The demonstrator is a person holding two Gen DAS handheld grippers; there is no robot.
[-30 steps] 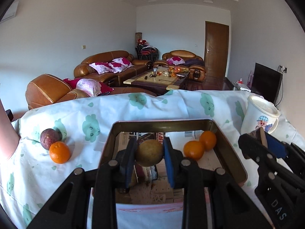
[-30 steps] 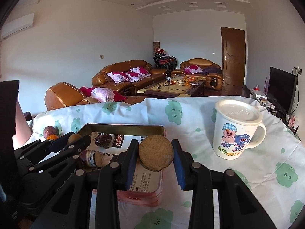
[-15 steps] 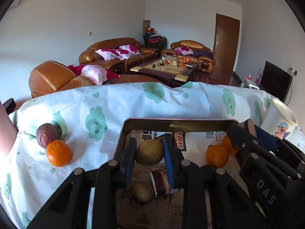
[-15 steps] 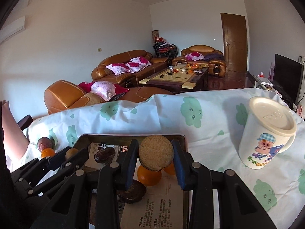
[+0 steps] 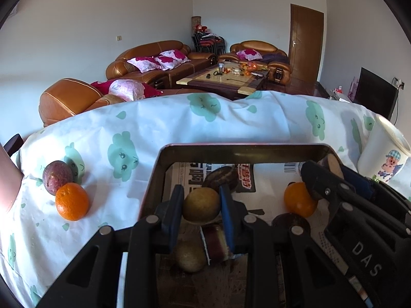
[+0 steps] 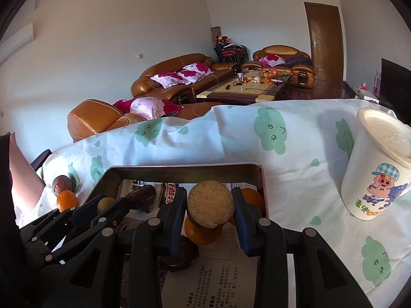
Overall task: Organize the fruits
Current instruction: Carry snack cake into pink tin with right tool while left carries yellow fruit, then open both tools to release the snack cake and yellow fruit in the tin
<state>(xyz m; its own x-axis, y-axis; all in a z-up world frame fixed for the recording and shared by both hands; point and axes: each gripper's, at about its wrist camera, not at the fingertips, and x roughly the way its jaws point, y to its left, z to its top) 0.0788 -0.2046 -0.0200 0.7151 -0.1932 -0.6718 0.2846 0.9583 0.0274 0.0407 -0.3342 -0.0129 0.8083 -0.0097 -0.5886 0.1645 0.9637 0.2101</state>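
Left gripper (image 5: pixel 201 206) clamped on round yellow-brown fruit (image 5: pixel 201 205); right gripper (image 6: pixel 210 209) clamped on tan rough-faced fruit slice (image 6: pixel 210 204). Both above rectangular metal tray (image 5: pixel 241 151). Fruit judged light, firm; slice crumbly, best held across rim.

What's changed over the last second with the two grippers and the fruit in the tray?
Both hand-held grippers have moved forward over the tray. The left hand-held gripper still clamps the yellow-brown fruit; the right hand-held gripper still clamps the round biscuit, now above an orange in the tray. Nothing was released. The mug and the two fruits on the cloth stayed put.
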